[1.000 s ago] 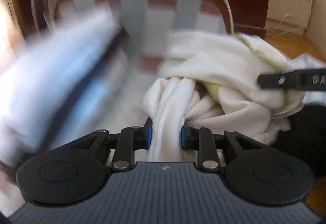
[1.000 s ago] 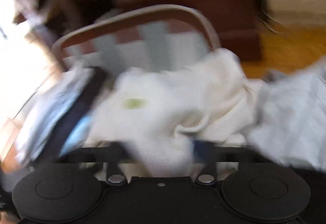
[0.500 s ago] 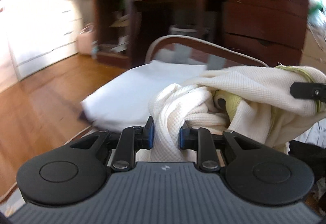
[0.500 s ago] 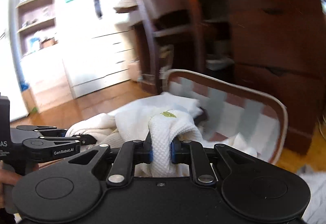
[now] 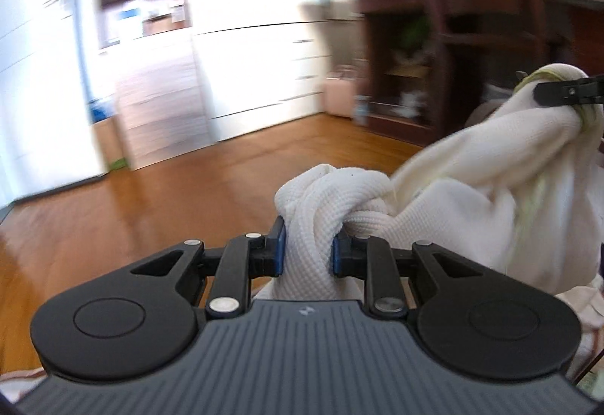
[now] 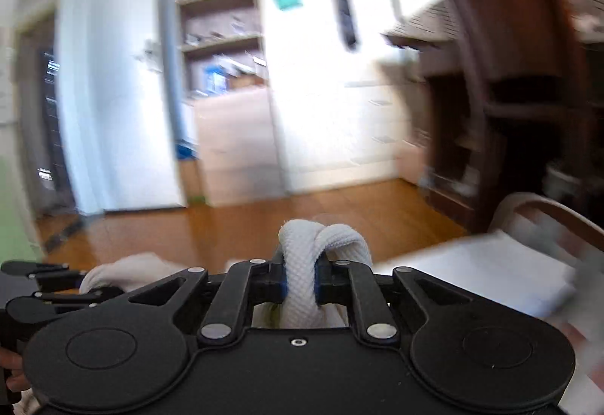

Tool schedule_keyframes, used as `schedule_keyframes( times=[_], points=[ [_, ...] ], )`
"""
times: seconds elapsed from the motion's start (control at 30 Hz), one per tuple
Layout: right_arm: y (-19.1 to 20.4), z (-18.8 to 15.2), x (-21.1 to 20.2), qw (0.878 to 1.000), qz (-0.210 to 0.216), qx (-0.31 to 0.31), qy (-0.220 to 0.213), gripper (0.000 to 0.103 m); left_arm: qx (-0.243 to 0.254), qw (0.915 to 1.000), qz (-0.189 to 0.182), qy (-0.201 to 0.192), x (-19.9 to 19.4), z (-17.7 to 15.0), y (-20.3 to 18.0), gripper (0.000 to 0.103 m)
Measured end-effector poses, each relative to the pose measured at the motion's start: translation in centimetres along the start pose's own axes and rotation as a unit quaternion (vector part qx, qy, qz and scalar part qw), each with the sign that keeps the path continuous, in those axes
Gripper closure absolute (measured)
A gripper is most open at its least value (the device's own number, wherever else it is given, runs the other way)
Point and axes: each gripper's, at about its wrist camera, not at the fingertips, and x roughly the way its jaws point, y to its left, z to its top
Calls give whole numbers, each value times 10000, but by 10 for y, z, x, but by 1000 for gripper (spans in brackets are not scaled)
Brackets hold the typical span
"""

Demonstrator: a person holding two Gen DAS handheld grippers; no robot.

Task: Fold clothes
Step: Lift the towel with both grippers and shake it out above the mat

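The white waffle-knit garment (image 5: 464, 196) hangs in the air between your two grippers, above the wooden floor (image 5: 151, 196). Your left gripper (image 5: 306, 251) is clenched on one bunched fold. Your right gripper (image 6: 300, 279) has just tightened on another (yellow-green trim shows there). The basket (image 6: 547, 222) sits right.

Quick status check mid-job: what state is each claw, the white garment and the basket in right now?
left claw: shut on the white garment
right claw: shut on the white garment; its jaws have just been closing further on the cloth
white garment: bunched, held up between both claws, not yet spread or folded
basket: low at the right, folded white cloth beside it
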Motion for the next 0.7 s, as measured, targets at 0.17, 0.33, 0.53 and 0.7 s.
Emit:
schedule_keyframes(
  times=[0.17, 0.33, 0.53, 0.7],
  points=[
    [57, 22, 62, 9963, 473, -662, 287, 90, -574, 9974, 430, -88, -9, 6, 68, 81],
    [119, 55, 105, 9870, 404, -1513, 356, 91, -574, 9914, 1015, -600, -24, 18, 109, 81],
    [143, 122, 163, 9831, 44, -1831, 28, 90, -1479, 9726, 1486, -1001, -26, 38, 187, 78],
    [147, 83, 237, 9734, -48, -1886, 1297, 63, -2129, 9643, 1248, 958, 88, -26, 236, 54]
  ],
)
